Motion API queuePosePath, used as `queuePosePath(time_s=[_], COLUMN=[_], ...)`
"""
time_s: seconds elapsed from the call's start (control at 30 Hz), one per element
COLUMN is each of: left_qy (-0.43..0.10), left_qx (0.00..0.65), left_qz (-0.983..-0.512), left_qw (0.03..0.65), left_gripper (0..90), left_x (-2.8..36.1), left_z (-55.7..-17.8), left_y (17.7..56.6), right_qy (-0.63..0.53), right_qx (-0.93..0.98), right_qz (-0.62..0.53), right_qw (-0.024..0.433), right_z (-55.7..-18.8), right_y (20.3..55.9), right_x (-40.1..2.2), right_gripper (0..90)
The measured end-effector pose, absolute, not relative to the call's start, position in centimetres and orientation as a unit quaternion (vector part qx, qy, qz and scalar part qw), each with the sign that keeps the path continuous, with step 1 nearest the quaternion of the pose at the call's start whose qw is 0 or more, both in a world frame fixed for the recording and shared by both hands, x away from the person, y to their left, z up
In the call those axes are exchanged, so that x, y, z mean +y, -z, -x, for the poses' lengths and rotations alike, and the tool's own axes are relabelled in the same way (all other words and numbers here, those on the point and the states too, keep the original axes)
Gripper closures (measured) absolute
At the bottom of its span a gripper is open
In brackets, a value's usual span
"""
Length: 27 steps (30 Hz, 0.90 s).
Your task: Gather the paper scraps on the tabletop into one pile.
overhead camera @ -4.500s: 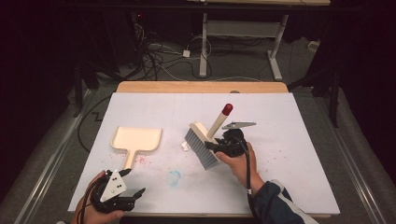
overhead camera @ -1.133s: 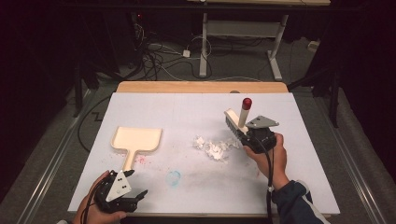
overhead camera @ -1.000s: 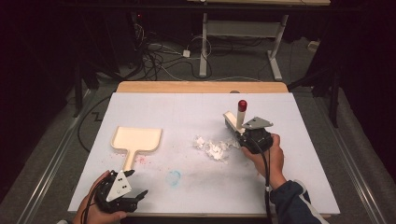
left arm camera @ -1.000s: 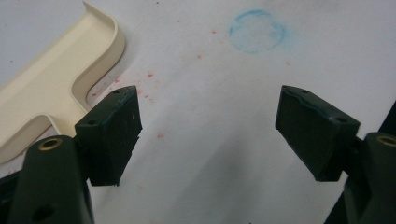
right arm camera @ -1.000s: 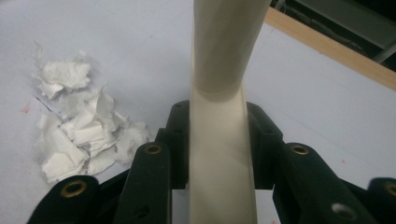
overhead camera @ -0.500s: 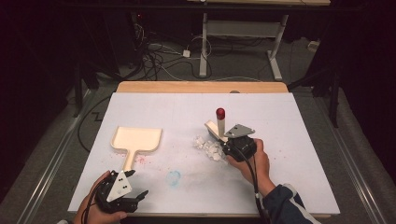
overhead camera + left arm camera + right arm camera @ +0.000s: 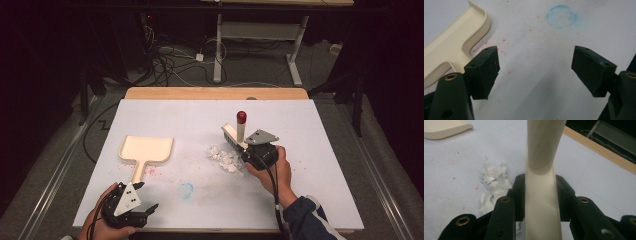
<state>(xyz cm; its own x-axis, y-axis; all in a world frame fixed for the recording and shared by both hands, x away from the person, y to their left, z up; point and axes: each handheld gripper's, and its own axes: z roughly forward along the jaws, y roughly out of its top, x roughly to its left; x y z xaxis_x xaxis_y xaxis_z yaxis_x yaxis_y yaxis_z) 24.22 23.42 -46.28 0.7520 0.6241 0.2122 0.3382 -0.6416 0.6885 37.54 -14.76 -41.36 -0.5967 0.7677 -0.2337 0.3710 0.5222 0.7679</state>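
A brush with a cream handle and a red tip [image 7: 241, 118] stands tilted near the table's middle, bristles down. My right gripper [image 7: 246, 146] is shut on the handle [image 7: 540, 195], its black jaws pressing both sides. A small pile of white paper scraps [image 7: 223, 157] lies just left of the brush head; in the right gripper view the scraps [image 7: 494, 180] sit left of the jaws. The cream dustpan [image 7: 145, 150] lies flat at the left. My left gripper [image 7: 146, 196] rests open near the front left edge, nothing between its pads [image 7: 485, 71], with the dustpan handle [image 7: 451, 45] beside it.
A faint blue ring [image 7: 186, 190] and pink specks mark the white table cover [image 7: 310, 190]. A wooden strip [image 7: 215, 93] runs along the far edge. Beyond it the dark floor holds cables and a desk frame [image 7: 260, 30].
Over the last second my right gripper carried the brush leftward, up to the right side of the scrap pile. The left gripper and dustpan stayed put.
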Motion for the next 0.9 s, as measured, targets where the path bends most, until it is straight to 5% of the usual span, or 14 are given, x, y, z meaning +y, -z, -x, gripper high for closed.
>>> queuePosePath(time_s=[0.9], left_qy=[-0.211], left_qx=[0.280], left_qz=[-0.882], left_qw=[0.316], left_gripper=[21.7], left_x=[23.1], left_z=[-24.6], left_y=[46.7], right_qy=[-0.371], right_qx=[0.878], right_qz=[-0.089], right_qw=[0.289], right_z=[-42.4], right_y=[42.6], right_x=[-11.1], right_gripper=[67.6])
